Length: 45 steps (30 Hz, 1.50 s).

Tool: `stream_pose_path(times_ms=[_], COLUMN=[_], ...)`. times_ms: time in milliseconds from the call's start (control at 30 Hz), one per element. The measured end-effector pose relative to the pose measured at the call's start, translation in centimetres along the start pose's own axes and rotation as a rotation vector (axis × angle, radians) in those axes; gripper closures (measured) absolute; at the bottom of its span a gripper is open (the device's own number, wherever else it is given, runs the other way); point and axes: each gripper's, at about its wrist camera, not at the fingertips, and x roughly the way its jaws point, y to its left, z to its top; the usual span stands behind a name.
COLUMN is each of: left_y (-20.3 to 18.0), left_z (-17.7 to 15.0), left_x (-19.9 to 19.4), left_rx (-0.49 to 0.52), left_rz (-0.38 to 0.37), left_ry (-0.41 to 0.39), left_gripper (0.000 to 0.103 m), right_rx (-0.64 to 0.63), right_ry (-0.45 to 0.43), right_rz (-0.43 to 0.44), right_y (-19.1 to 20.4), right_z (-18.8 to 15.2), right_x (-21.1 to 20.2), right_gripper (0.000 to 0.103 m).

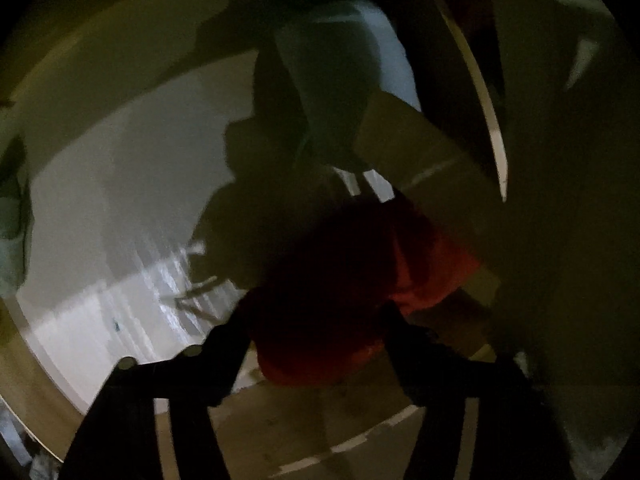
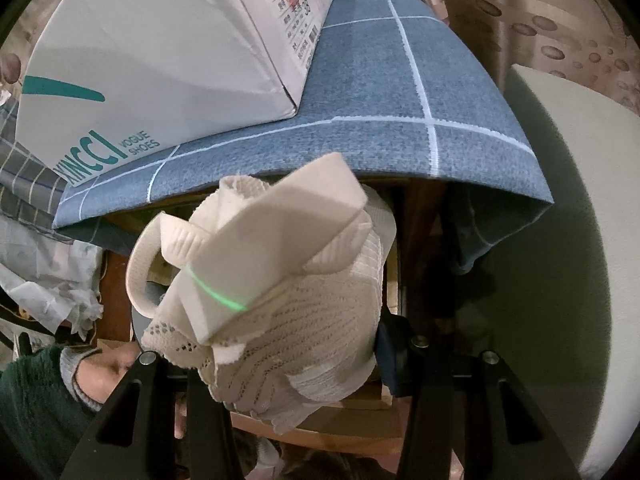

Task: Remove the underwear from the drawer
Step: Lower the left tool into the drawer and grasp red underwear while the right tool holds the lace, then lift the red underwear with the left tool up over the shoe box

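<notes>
- Underwear, a cream-white knitted bundle [image 2: 276, 280] with lacy openwork, fills the centre of the right wrist view, pinched between the jaws of the right gripper [image 2: 280, 364], whose black fingers [image 2: 132, 412] rise from the bottom edge.
- Behind it, in the upper half, a blue checked cloth [image 2: 384, 92] covers a surface, with a white shoe box [image 2: 160, 48] standing on it at upper left.
- At lower left a green sleeve [image 2: 36, 412] shows.
- In the dark, blurred left wrist view a red garment [image 1: 340, 280] lies at centre inside the drawer [image 1: 100, 200], between the fingers of the left gripper [image 1: 316, 316].
- Whether those jaws press on the red garment I cannot tell.
</notes>
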Motion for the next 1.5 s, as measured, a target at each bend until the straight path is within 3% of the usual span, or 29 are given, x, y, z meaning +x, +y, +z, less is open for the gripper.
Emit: stream_pose_path(times_ms=[133, 267, 600, 1100, 1500], left_y=[0.4, 2.0, 7.5, 6.3, 6.3], left_z=[-1.1, -2.6, -8.0, -13.7, -19.6], left_x=[-1.0, -2.1, -6.7, -14.4, -21.0], left_rx=[-0.036, -0.102, -0.258, -0.226, -0.209], left_rz=[0.0, 0.023, 0.05, 0.194, 0.185], left_ry=[-0.042, -0.087, -0.219, -0.402, -0.529], left_gripper=[0.064, 0.069, 0.071, 0.071, 0.071], right_rx=[0.001, -0.01, -0.066, -0.151, -0.157], right_ry=[0.006, 0.01, 0.034, 0.062, 0.071], right_rz=[0.004, 0.004, 0.004, -0.056, -0.067], right_y=[0.0, 0.1, 1.2, 2.4, 3.3], right_z=[0.1, 0.1, 0.4, 0.3, 0.3], right_x=[0.2, 0.4, 1.1, 1.5, 2.0], right_gripper=[0.059, 0.059, 0.059, 0.059, 0.059])
